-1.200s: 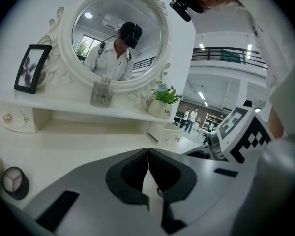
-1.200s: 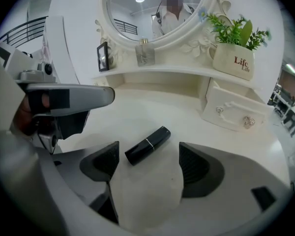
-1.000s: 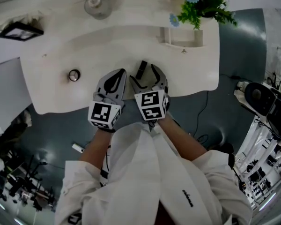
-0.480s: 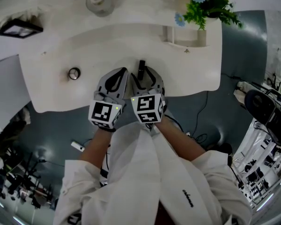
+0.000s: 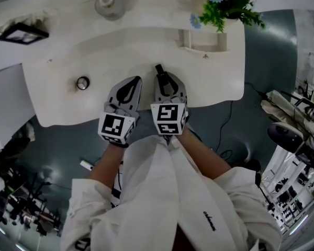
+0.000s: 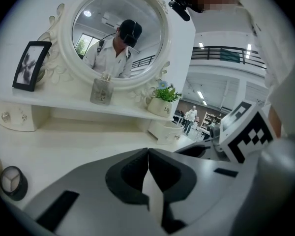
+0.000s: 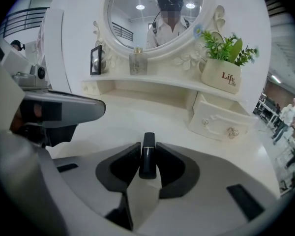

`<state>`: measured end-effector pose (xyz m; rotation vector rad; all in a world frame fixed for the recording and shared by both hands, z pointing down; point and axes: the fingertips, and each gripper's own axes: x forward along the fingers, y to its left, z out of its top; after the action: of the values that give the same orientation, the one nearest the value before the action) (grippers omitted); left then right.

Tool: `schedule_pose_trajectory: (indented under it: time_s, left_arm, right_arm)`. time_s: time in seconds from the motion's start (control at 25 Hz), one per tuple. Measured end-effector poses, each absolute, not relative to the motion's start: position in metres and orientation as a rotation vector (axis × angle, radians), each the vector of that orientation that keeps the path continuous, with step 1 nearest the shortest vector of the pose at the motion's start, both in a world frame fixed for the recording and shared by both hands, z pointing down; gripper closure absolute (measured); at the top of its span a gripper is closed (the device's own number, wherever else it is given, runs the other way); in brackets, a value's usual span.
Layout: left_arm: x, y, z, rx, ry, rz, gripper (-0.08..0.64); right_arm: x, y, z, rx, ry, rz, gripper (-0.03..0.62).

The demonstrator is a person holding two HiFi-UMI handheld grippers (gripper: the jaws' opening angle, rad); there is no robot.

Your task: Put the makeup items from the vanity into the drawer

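Illumination is bright and even throughout, coming from overhead. Ceiling lamps [image 7: 140, 7] register as small glare spots in the mirror [image 7: 128, 33] in the right gripper view. The white vanity top [image 5: 94, 56] reads close to washed out in the head view, with little surface detail. Shadows on it are faint and soft-edged. The floor [image 5: 267, 51] is markedly dimmer. All three views show strong barrel distortion, with straight edges bowing toward the borders. Both gripper views have black corners. The left gripper [image 6: 148, 151] is soft close to the lens. The black tube [image 7: 147, 154] is in fair focus.
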<state>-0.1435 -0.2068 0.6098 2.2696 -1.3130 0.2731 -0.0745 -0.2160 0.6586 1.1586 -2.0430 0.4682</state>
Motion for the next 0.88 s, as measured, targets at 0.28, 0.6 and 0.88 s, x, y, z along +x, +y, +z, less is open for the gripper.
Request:
schedule_pose_trajectory:
  time_s: [0.28, 0.6, 0.88]
  left_arm:
    - [-0.123, -0.219, 0.591, 2.301, -1.282, 0.246, 0.532]
    - [-0.112, -0.223, 0.583, 2.366, -1.272, 0.254, 0.532]
    - [-0.107, -0.226, 0.575, 2.360, -1.278, 0.250, 0.532]
  right_arm:
    - [-0.064, -0.221, 0.644, 1.190, -2.066, 0.464, 0.482]
    - [-0.050, -0.226, 0.629, 1.235, -2.099, 0.480, 0.483]
    - [-0.043, -0.229, 0.614, 1.250, -2.134, 0.478, 0.485]
